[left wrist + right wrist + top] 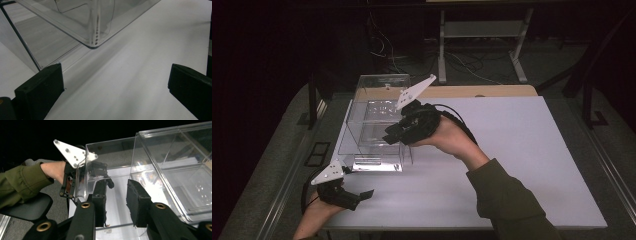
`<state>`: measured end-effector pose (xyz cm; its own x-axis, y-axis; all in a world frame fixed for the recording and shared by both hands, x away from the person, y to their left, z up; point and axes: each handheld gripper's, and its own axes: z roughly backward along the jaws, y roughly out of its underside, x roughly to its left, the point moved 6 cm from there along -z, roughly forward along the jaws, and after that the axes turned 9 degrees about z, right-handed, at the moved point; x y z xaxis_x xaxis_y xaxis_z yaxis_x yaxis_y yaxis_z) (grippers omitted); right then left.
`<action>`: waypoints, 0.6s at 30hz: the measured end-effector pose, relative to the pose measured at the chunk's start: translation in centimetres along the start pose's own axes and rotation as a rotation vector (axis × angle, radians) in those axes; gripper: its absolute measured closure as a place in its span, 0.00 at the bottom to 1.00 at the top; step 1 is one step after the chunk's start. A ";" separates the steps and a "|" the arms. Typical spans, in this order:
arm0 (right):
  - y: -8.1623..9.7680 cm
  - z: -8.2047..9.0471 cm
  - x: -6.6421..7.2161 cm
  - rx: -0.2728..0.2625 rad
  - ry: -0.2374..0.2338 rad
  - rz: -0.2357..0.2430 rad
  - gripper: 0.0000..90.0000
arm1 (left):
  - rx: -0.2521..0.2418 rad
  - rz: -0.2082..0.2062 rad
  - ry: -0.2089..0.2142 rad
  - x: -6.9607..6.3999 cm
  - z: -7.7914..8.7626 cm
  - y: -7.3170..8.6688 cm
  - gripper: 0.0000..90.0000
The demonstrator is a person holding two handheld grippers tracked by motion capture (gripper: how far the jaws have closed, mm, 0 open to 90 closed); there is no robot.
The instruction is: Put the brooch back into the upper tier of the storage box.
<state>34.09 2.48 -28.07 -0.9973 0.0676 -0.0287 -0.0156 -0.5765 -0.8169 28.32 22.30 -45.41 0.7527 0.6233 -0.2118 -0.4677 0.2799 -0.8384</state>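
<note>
A clear acrylic box (373, 102) stands open-topped on the left half of a white table (512, 160). My right gripper (392, 134) hovers at the box's front right corner, level with its top rim. In the right gripper view its jaws (117, 192) stand a narrow gap apart at the box (175, 170) wall; I cannot tell whether they touch it. My left gripper (358, 189) rests low near the table's front left edge, just in front of the box. Its jaws (115, 95) are wide open with bare table between them and the box corner (95, 27) ahead.
The person's hand and green sleeve (507, 200) reach in from the lower right. The other hand, with the left gripper's grey plate (73, 155), shows through the box wall. A desk frame and cables (477, 60) lie beyond the table's far edge.
</note>
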 end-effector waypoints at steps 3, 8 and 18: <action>0.1 0.7 0.0 -0.024 0.004 -0.005 0.72 | -0.001 0.001 0.000 0.0 -0.1 0.0 0.00; 0.7 2.0 0.0 -0.053 0.016 -0.021 0.68 | 0.000 0.003 0.000 0.0 -0.1 0.0 0.00; 2.8 4.6 -0.2 -0.107 0.052 -0.040 0.60 | 0.004 0.005 -0.002 0.0 -0.1 0.1 0.00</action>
<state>33.89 -2.91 -27.70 -0.9909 0.1324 -0.0221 -0.0449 -0.4823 -0.8749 28.32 22.21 -45.53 0.7498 0.6257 -0.2150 -0.4732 0.2801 -0.8352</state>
